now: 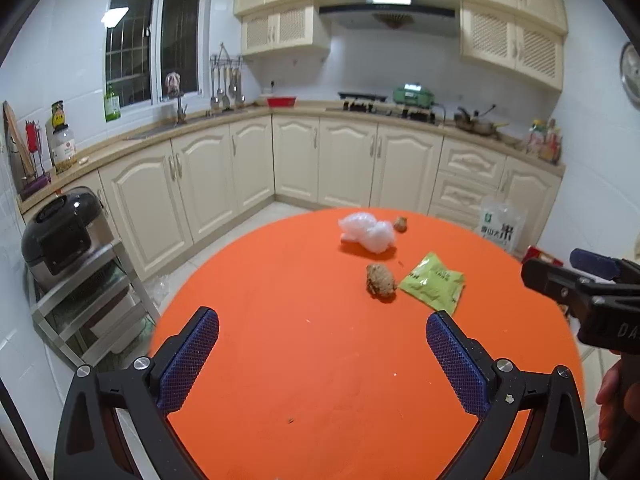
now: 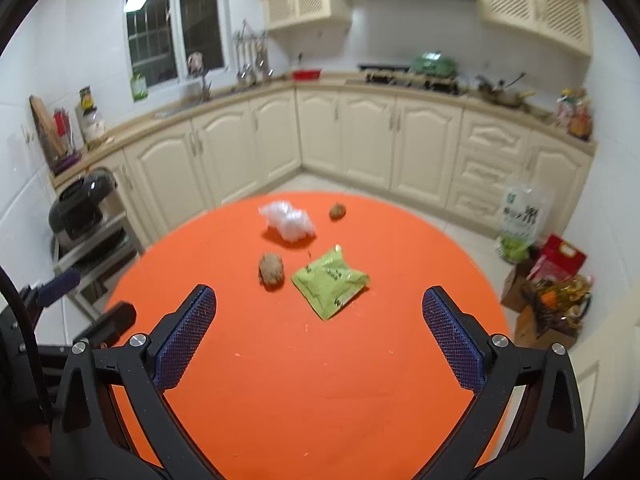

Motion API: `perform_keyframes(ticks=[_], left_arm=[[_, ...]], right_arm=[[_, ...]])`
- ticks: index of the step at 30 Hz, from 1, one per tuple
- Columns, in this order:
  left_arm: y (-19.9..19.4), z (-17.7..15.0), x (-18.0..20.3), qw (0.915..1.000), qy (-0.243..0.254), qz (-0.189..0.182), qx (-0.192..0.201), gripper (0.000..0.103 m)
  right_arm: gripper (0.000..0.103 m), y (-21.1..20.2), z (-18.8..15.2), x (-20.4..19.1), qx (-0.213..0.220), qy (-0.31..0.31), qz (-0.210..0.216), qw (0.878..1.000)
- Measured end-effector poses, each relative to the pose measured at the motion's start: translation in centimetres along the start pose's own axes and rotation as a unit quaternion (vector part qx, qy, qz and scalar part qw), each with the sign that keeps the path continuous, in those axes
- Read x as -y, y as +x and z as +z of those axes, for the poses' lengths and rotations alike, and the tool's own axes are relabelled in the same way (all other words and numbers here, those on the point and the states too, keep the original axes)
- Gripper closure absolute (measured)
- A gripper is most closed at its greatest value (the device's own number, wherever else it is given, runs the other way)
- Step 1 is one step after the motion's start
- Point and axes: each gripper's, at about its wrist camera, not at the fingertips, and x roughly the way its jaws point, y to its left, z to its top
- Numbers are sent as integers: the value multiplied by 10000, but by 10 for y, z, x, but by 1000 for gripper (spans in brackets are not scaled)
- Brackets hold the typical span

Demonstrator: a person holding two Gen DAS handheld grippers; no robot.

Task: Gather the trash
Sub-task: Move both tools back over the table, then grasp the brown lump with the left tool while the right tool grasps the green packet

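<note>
On the round orange table (image 1: 280,360) (image 2: 320,380) lie a crumpled white plastic wad (image 1: 367,231) (image 2: 288,220), a green snack wrapper (image 1: 433,282) (image 2: 330,282), a large brown crumpled lump (image 1: 380,279) (image 2: 271,271) and a smaller brown lump (image 1: 400,224) (image 2: 338,211). My left gripper (image 1: 322,354) is open over the near part of the table, nothing between its fingers. My right gripper (image 2: 319,334) is open too, empty, short of the wrapper. The right gripper's body shows at the left wrist view's right edge.
Cream kitchen cabinets and a counter run behind the table. A rice cooker (image 1: 60,232) (image 2: 82,210) sits on a metal rack at the left. A rice bag (image 2: 522,220) and boxes with bottles (image 2: 548,300) stand on the floor at the right.
</note>
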Motion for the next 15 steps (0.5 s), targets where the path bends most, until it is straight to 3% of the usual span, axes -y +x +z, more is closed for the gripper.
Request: perform_keyframes(ticks=[15], left_arm=[[158,79,17,9952,195,-82,-956,1]], right_arm=[[0,131,6,49,-843,-268,437,9951]])
